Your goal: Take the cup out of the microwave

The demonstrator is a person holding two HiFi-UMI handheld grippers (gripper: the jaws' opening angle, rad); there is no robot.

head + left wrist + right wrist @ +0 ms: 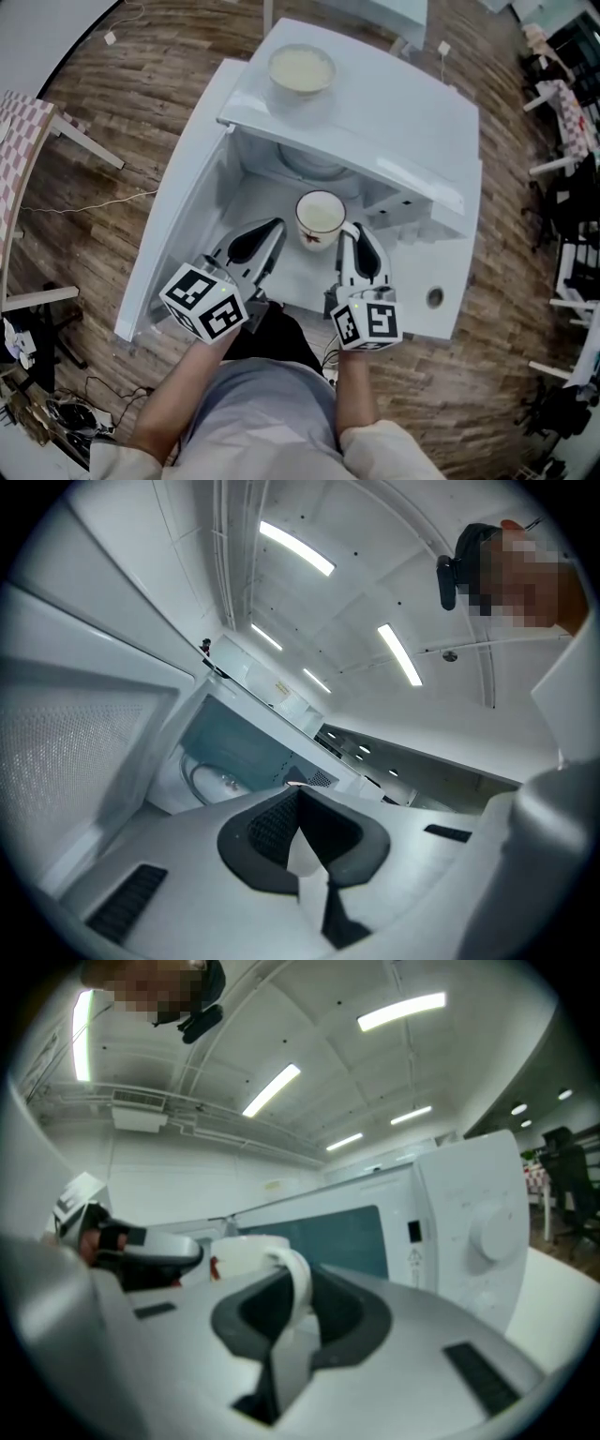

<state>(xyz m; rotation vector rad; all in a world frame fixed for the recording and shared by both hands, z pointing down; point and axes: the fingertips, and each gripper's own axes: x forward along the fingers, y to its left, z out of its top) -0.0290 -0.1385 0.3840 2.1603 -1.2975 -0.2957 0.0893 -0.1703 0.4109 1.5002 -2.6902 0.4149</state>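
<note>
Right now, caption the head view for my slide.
Right gripper holds the cup by its handle at the open microwave; left gripper alongside, empty.

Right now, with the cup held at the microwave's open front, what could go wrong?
1. The right gripper holds the cup only by its handle, so it could swing or slip.
2. The cup looks full of pale liquid, so a tilt may spill it.
3. The left gripper sits close beside the cup and could knock it.
</note>
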